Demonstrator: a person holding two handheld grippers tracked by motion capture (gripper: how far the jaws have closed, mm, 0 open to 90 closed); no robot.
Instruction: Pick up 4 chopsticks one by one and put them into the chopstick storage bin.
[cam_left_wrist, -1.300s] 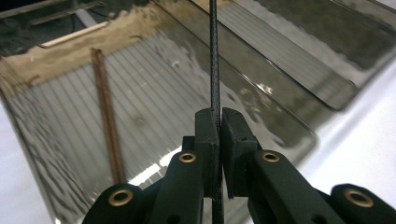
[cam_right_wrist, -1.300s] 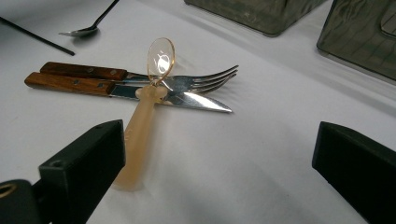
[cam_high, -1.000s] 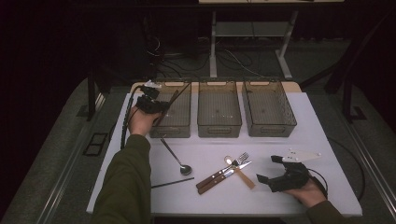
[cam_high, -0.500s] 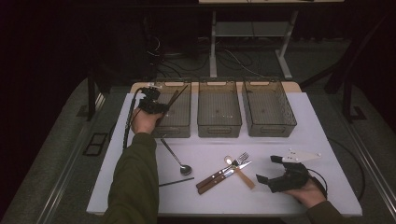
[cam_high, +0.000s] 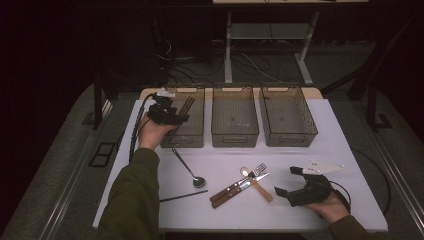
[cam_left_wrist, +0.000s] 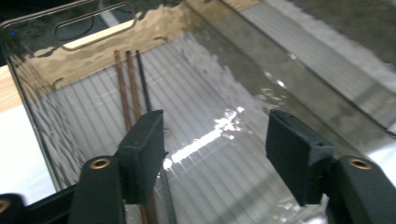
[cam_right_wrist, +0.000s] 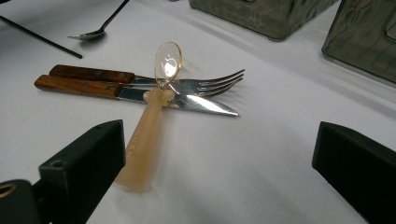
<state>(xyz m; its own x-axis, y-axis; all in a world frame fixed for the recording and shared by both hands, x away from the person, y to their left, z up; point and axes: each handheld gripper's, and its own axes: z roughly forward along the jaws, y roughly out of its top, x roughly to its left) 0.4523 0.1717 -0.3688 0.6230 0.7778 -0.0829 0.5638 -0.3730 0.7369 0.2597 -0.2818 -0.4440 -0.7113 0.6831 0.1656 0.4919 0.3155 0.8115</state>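
Sorting cutlery into bins looks like the work in hand, and this is the release step: the left gripper (cam_high: 167, 111) hangs over the left bin (cam_high: 197, 140), its jaws just opened and spread with nothing between them, while the chopsticks (cam_left_wrist: 132, 88) lie flat on the bin floor by its left wall. The right gripper (cam_high: 295, 187) rests on the table (cam_high: 340, 150), jaws wide and bare, aimed at the translucent spoon (cam_right_wrist: 149, 121) lying across the fork (cam_right_wrist: 205, 83) and knife (cam_right_wrist: 140, 95). Next, I judge, the left gripper must lift clear and fetch the black chopstick (cam_high: 183, 196) near the metal spoon (cam_high: 187, 167).
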